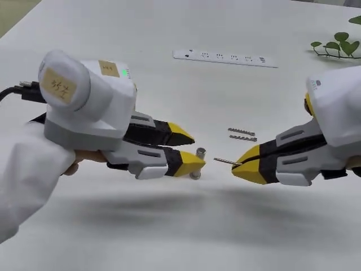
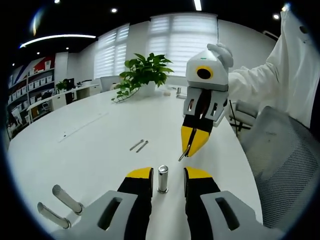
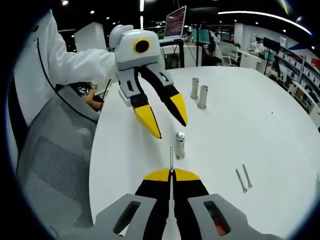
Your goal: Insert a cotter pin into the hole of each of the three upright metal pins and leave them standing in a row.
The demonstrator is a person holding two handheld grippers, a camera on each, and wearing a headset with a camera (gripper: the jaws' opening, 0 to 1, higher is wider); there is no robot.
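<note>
White table [image 1: 169, 226] seen from above w/ two handheld grippers facing each other; left gripper [image 1: 196, 150] is held at the left by a hand in a white sleeve [image 1: 22, 175], its yellow-tipped jaws spread apart; one metal pin [image 1: 200, 153] is seen upright on the table at the jaw tips. In the left gripper view the left gripper [image 2: 167, 174] is shown w/ the metal pin [image 2: 162, 179] standing between its two tips, a gap visible on each side, so nothing is gripped. Right gripper [image 1: 237, 165] is held at the right, jaws clamped on a thin cotter pin [image 1: 224, 161] that is pointed toward the metal pin, its free end near the pin but apart from it; in the right gripper view the right gripper [image 3: 171, 174] is seen closed on the cotter pin [image 3: 171, 157], w/ the metal pin [image 3: 180, 145] just beyond and beside its tip. Two other metal pins [image 3: 199, 92] are stood side by side farther back on the table, well apart from the first; two spare cotter pins [image 1: 242, 134] are laid flat side by side btwn the grippers and a white power strip [image 1: 225, 57]; a green plant [image 1: 337, 45] is seen at the far right edge.
</note>
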